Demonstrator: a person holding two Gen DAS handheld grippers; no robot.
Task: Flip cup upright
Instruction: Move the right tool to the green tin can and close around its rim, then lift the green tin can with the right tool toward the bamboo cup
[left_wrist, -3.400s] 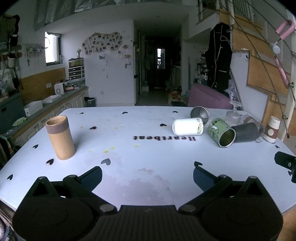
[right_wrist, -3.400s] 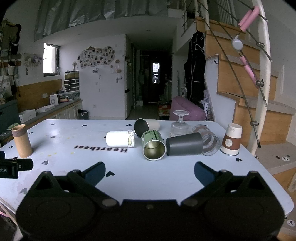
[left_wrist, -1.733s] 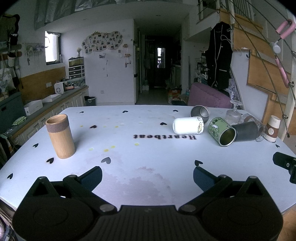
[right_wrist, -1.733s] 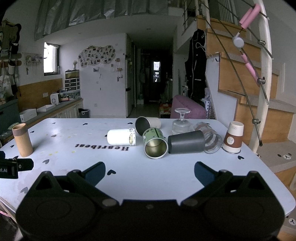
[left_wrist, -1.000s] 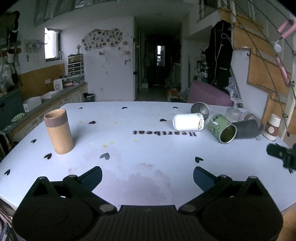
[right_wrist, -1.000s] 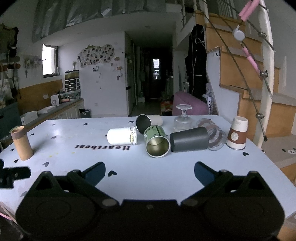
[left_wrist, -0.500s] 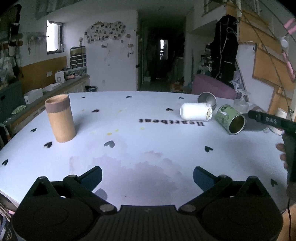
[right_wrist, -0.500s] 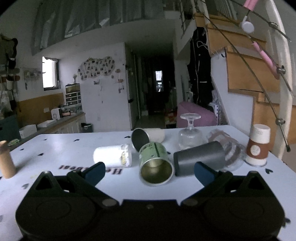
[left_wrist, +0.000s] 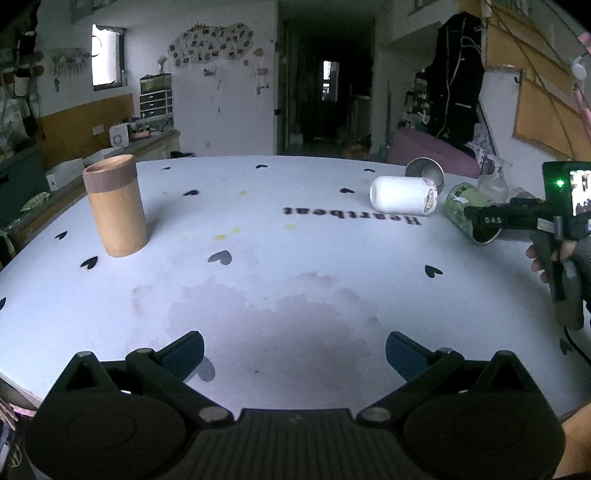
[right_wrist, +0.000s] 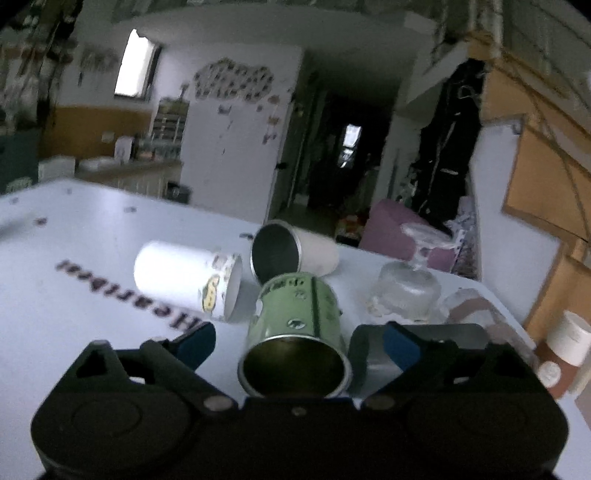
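White surface, heart-printed. Green cup lies tipped near its right edge, mouth between right gripper's wide-open, empty jaws. Left gripper wide open, empty. Kitchen counter behind.

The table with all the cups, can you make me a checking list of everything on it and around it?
Surface: white table with black hearts, faint stain.
Job's things: green cup on its side, mouth toward the camera.
Clutter: white cup and grey cup lying down; wooden cup upright; glass upside down.
Grippers: right gripper open around green cup; left gripper open, empty.
Cables: nothing seen.
Surroundings: kitchen counter, dark hallway, stairs.
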